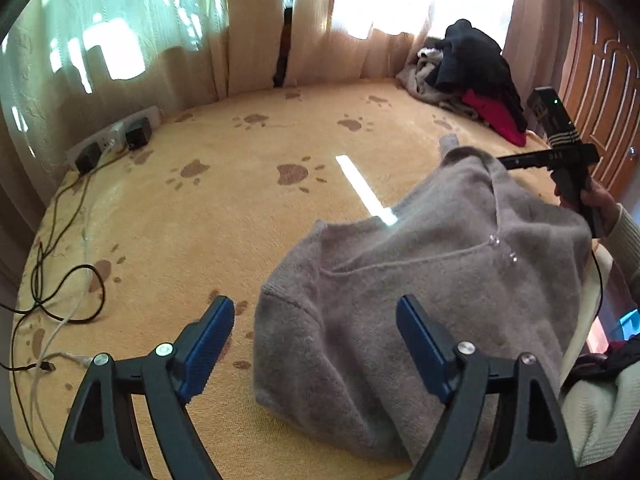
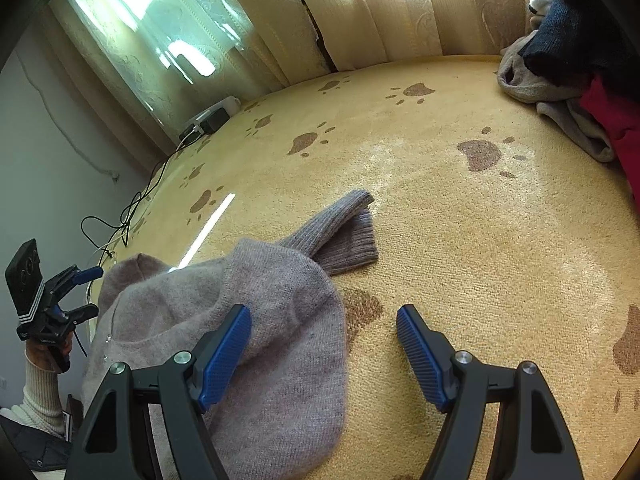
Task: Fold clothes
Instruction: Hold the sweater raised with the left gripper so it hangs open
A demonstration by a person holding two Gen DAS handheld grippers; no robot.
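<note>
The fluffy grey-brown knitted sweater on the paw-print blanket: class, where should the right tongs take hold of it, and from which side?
Grip the ribbed cuff of the fluffy grey-brown knitted sweater. It sticks out flat from the bunched body onto the bare paw-print blanket, so its edge is free. The right tongs, standing open, can probably come in from the far open side.

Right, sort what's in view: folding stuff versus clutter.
For the job: grey sweater, clothes pile, left gripper, right gripper.
Lying about: power strip, cables, curtains.
</note>
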